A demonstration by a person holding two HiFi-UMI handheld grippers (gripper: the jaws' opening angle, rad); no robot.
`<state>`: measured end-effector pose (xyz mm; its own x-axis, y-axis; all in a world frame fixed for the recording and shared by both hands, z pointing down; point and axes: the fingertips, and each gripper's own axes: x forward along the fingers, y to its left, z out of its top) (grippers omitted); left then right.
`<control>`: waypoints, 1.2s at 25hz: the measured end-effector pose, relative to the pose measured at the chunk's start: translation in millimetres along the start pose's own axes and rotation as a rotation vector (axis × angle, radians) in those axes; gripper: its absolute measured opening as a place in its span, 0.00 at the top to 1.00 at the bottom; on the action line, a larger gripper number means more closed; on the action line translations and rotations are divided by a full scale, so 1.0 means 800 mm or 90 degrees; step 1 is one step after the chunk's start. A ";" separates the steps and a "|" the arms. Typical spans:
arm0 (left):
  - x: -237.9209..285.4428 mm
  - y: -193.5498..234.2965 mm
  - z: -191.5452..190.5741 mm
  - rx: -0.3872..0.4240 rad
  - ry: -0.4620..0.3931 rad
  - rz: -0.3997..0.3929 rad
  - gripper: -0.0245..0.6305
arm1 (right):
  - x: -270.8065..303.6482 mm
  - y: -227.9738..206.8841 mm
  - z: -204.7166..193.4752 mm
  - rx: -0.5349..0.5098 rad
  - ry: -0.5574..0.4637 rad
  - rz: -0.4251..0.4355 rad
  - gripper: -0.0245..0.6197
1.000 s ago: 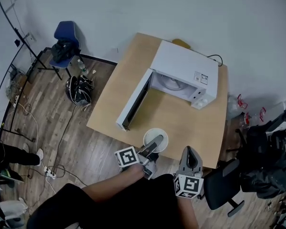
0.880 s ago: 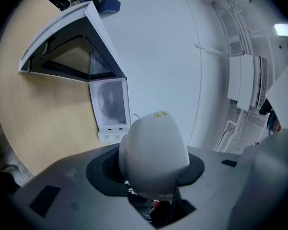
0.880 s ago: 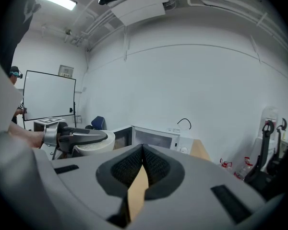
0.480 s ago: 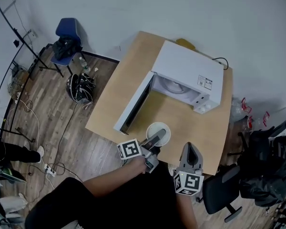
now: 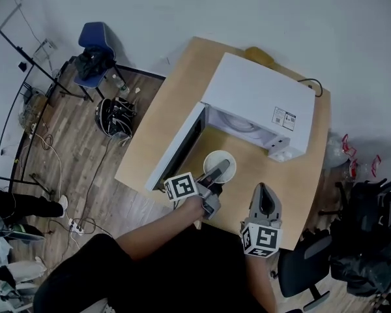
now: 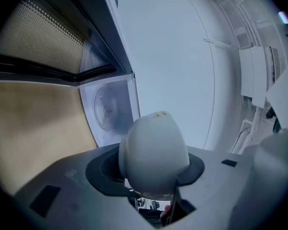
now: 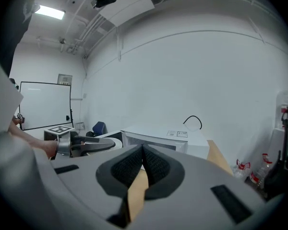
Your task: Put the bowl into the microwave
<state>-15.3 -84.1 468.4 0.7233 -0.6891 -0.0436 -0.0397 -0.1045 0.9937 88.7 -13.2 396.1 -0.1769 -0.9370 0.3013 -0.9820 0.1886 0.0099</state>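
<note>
Head view showed us the left gripper (image 5: pixel 220 170) clenched on the white bowl (image 5: pixel 212 160), held just in front of the open microwave (image 5: pixel 260 96). Left gripper view had the bowl clamped, facing the microwave's cavity. Right gripper view showed the right gripper (image 7: pixel 143 157) closed on nothing, near the microwave. We judged the bowl stiff, light, slick and breakable, best pinched at the rim

Microwave label (image 5: pixel 283 118) too small to read, bowl (image 6: pixel 153 157) covering left fingers' (image 6: pixel 72 186) tips, microwave interior (image 6: pixel 108 111) blurred.
</note>
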 end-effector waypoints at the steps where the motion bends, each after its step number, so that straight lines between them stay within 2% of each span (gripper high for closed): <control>1: 0.009 0.009 0.004 -0.008 -0.002 0.006 0.67 | 0.008 -0.003 -0.002 0.000 0.006 0.006 0.88; 4: 0.042 0.039 0.017 -0.033 0.004 0.020 0.67 | 0.029 -0.020 -0.006 0.009 0.016 0.012 0.88; 12: 0.106 0.112 0.052 -0.026 0.009 0.065 0.67 | 0.076 -0.051 -0.037 0.059 0.053 0.010 0.88; 16: 0.140 0.142 0.068 -0.037 -0.011 0.080 0.67 | 0.101 -0.058 -0.051 0.043 0.056 0.023 0.88; 20: 0.169 0.172 0.081 -0.022 -0.008 0.094 0.67 | 0.125 -0.066 -0.066 0.040 0.069 0.028 0.88; 25: 0.191 0.204 0.090 -0.056 -0.026 0.129 0.67 | 0.139 -0.071 -0.067 0.024 0.037 0.057 0.88; 30: 0.214 0.217 0.096 -0.062 -0.023 0.137 0.67 | 0.145 -0.078 -0.083 0.020 0.052 0.065 0.88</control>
<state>48.7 -275.0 625.9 0.6807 -0.7131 0.1680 -0.1221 0.1157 0.9858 133.7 -113.9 493.9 -0.2709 -0.8862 0.3759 -0.9611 0.2710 -0.0537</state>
